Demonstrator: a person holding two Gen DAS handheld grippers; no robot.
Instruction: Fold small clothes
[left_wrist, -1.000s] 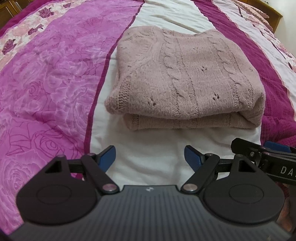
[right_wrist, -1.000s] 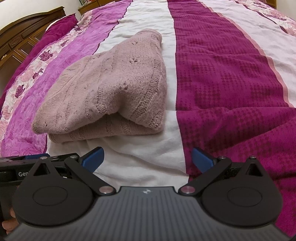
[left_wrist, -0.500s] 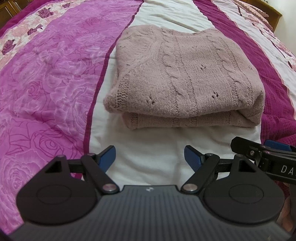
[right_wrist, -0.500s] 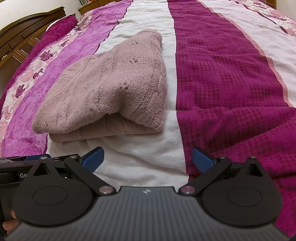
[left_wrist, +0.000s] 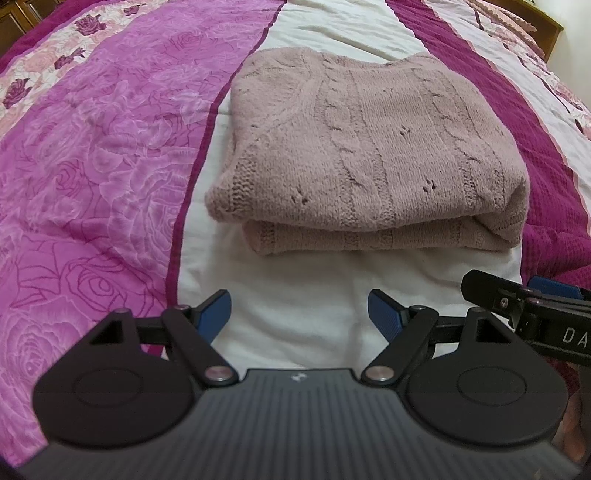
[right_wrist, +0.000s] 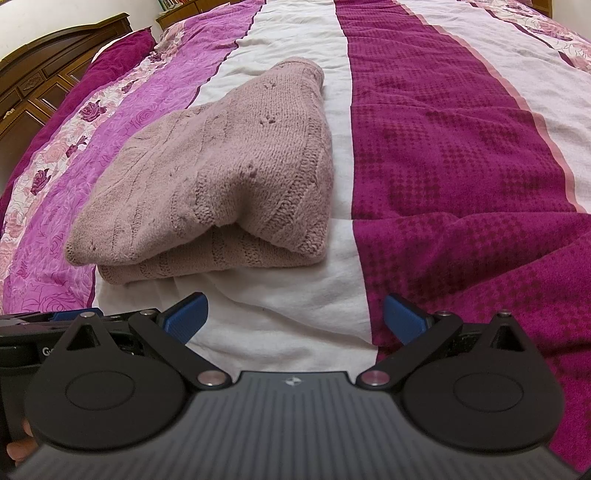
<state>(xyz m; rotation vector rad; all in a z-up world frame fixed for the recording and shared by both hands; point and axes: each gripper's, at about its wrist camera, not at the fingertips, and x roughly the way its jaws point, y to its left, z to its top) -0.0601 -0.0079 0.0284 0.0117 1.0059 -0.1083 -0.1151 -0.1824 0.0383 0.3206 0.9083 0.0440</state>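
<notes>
A dusty-pink cable-knit sweater (left_wrist: 365, 155) lies folded in a flat stack on the white stripe of the bedspread (left_wrist: 303, 317). The same sweater (right_wrist: 221, 173) shows left of centre in the right wrist view, its folded edge towards me. My left gripper (left_wrist: 299, 314) hangs open just short of the sweater's near edge, nothing between its blue pads. My right gripper (right_wrist: 293, 319) is open too, over the white stripe to the right of the sweater's near corner, holding nothing. The right gripper's body (left_wrist: 532, 314) juts in at the right of the left wrist view.
The bed is covered by a striped spread: pink rose print (left_wrist: 85, 192) on the left, dark magenta weave (right_wrist: 461, 177) on the right. A dark wooden headboard (right_wrist: 40, 85) and a magenta pillow (right_wrist: 122, 48) lie far left. A fingertip (right_wrist: 18, 448) shows at the lower left.
</notes>
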